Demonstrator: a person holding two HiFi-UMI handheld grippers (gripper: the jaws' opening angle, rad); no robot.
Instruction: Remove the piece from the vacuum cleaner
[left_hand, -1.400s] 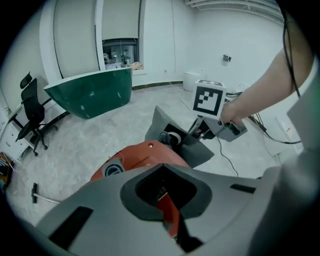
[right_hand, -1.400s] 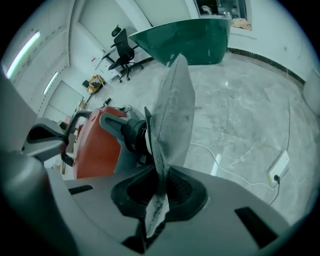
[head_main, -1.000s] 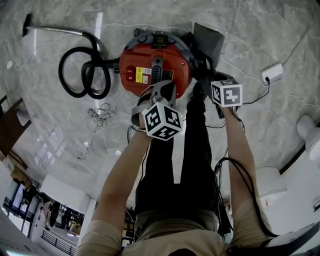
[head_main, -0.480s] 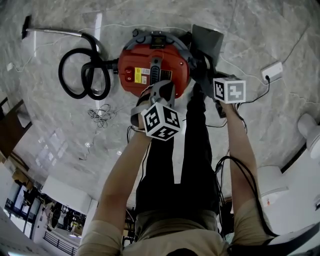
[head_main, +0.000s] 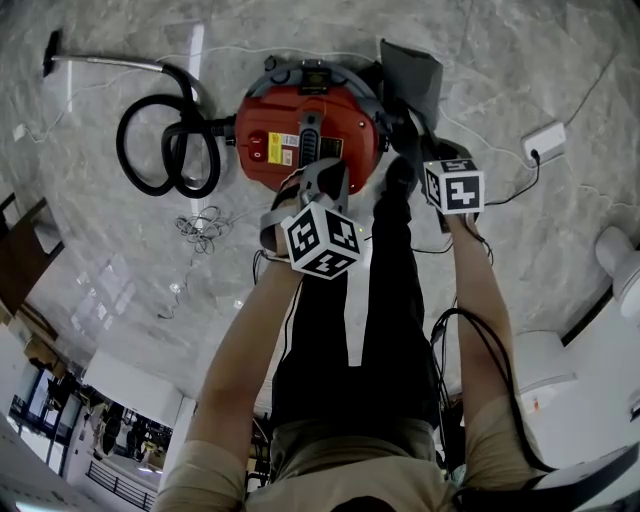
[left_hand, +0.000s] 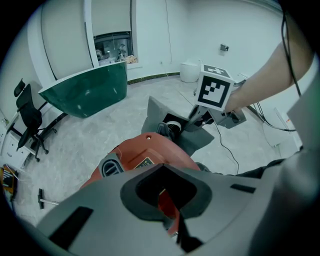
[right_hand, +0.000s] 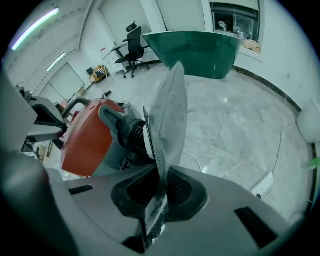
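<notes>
The red vacuum cleaner (head_main: 305, 135) stands on the marble floor in front of the person's legs. A grey dust bag (head_main: 410, 70) sticks up from its right side. In the right gripper view the bag (right_hand: 170, 110) hangs from a black ribbed port (right_hand: 131, 135). My right gripper (head_main: 424, 148) is shut on the bag's lower edge (right_hand: 152, 212), and its jaws have just closed slightly further. My left gripper (head_main: 322, 182) rests at the vacuum's near rim. Its jaws (left_hand: 177, 232) meet on a red sliver of the vacuum (left_hand: 145, 155).
A black hose (head_main: 165, 145) coils left of the vacuum, its metal wand (head_main: 110, 63) lying beyond. A tangled cord (head_main: 200, 225) lies near the left arm and a white power strip (head_main: 545, 145) at the right. A green curved desk (right_hand: 200, 45) and an office chair (right_hand: 132, 47) stand farther off.
The right gripper shifted slightly right and came back, with the bag's top edging left. The left gripper and the vacuum have not moved.
</notes>
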